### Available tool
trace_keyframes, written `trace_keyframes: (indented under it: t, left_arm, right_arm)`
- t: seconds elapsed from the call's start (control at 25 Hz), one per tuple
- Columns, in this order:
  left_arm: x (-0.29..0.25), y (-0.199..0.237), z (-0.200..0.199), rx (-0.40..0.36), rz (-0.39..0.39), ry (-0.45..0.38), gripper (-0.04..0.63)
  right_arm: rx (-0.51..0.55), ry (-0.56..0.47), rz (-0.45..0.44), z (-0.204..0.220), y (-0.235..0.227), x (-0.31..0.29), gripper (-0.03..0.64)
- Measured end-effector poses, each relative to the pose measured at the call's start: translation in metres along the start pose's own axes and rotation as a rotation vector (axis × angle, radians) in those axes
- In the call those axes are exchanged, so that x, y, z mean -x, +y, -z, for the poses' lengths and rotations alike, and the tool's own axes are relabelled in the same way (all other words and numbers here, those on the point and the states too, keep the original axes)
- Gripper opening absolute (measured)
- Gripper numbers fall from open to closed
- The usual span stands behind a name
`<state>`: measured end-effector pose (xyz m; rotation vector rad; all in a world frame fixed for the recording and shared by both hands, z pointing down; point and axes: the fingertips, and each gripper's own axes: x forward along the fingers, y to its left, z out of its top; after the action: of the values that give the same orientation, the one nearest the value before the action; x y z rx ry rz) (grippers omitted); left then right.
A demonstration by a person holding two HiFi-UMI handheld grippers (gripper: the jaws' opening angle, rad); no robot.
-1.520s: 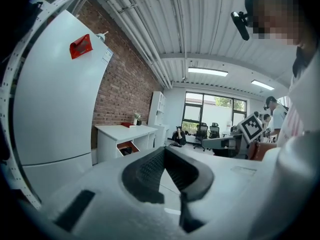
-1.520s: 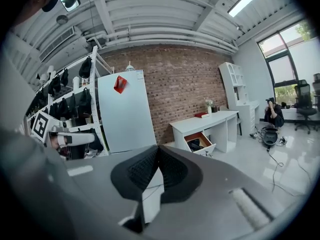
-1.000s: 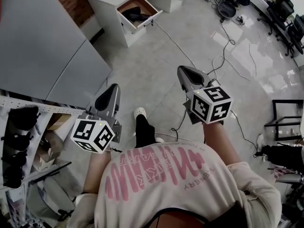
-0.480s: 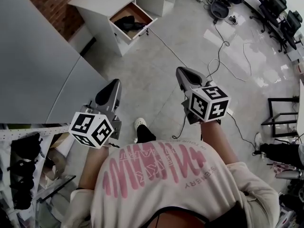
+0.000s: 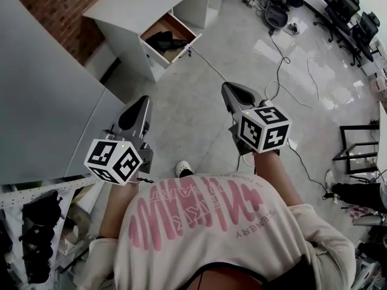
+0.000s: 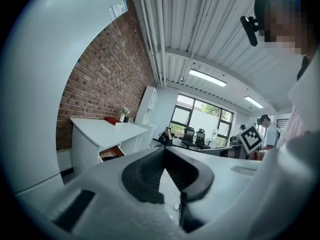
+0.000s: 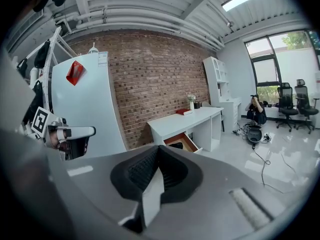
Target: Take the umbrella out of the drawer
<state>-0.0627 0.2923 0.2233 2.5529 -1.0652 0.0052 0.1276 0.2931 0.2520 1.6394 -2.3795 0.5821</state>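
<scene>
A white desk (image 5: 136, 8) stands far ahead against a brick wall, its drawer (image 5: 181, 32) pulled open. A black umbrella (image 5: 164, 40) lies inside the drawer. The drawer (image 7: 187, 143) also shows in the right gripper view, with a dark shape in it. My left gripper (image 5: 144, 103) and right gripper (image 5: 227, 90) are held in front of the person's chest, well short of the desk, both pointing towards it. In each gripper view the jaws meet at the tips with nothing between them: the left gripper (image 6: 164, 152) and the right gripper (image 7: 157, 150) are both shut and empty.
A large grey cabinet (image 5: 42, 95) fills the left side, with a rack of black items (image 5: 27, 246) below it. Cables (image 5: 283, 65) trail over the glossy floor on the right. Office chairs (image 5: 357, 14) and a black frame (image 5: 361, 151) stand further right. A red book (image 7: 183, 111) lies on the desk.
The person has walked towards the desk, carrying both grippers forward. The desk and open drawer now sit lower and larger in the head view. Both jaws have stayed shut.
</scene>
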Motion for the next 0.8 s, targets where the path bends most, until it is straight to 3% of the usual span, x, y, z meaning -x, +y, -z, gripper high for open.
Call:
trace_keyframes:
  t: [0.36, 0.8]
  left_arm:
    - [-0.007, 0.046, -0.021, -0.020, 0.007, -0.019, 0.006]
    - [-0.002, 0.078, -0.028, 0.008, 0.003, -0.055, 0.006]
  right_arm:
    - [0.018, -0.002, -0.001, -0.012, 0.019, -0.049, 0.014]
    - [0.128, 0.023, -0.016, -0.021, 0.048, -0.079, 0.014]
